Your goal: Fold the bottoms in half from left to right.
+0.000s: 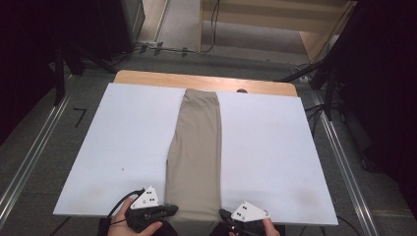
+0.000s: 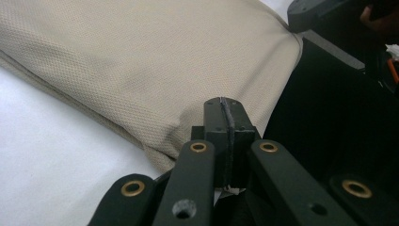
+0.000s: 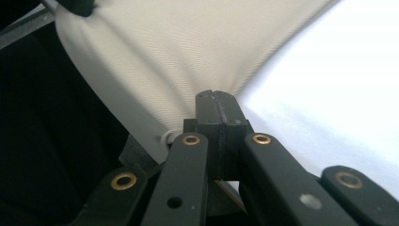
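Cloth: beige garment (image 1: 194, 147) laid lengthwise on white board (image 1: 123, 142).
Left gripper (image 1: 169, 210): jaws closed — near-left corner of the garment pinched.
Right gripper (image 1: 222, 213): jaws closed — near-right corner pinched.

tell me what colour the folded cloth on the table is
Plain beige, no print; the cloth shows a fine woven texture best in the left gripper view.

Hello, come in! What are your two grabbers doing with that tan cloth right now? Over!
Left gripper shut at cloth's near left corner. Right gripper shut at near right corner. Cloth lies long and flat on the white board. Nothing in the way.
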`<action>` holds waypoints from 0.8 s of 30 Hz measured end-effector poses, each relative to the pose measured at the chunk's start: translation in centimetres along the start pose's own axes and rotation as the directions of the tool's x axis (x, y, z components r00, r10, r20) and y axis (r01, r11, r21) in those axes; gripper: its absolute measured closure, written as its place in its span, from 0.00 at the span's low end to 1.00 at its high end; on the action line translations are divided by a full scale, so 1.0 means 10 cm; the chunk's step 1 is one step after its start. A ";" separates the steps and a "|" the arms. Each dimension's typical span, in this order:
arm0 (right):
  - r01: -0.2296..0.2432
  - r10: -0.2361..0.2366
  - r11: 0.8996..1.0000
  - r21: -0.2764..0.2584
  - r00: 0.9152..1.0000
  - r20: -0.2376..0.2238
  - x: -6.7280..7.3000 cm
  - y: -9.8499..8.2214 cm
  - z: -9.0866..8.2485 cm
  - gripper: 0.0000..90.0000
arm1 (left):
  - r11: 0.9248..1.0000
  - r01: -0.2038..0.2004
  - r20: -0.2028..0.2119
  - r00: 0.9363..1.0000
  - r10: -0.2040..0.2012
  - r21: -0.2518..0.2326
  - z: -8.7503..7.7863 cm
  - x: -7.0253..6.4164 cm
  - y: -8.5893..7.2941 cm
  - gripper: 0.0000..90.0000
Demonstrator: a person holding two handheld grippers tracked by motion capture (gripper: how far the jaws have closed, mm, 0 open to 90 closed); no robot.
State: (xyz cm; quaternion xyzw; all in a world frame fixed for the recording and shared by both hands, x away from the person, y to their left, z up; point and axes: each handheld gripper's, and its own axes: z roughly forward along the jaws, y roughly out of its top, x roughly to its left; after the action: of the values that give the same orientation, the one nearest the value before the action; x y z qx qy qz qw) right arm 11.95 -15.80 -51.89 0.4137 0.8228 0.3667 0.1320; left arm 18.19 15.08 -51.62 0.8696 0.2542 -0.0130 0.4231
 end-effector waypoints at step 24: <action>-0.009 0.009 1.000 -0.020 1.000 -0.027 -0.08 0.00 0.04 0.98 | 1.000 -0.015 0.025 1.000 0.015 0.014 -0.01 -0.01 0.00 1.00</action>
State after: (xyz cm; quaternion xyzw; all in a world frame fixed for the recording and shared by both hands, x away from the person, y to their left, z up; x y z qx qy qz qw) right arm 12.62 -16.25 -52.22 0.4110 0.8190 0.3810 0.1235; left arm 18.06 15.07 -51.56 0.8741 0.2423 -0.0225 0.4204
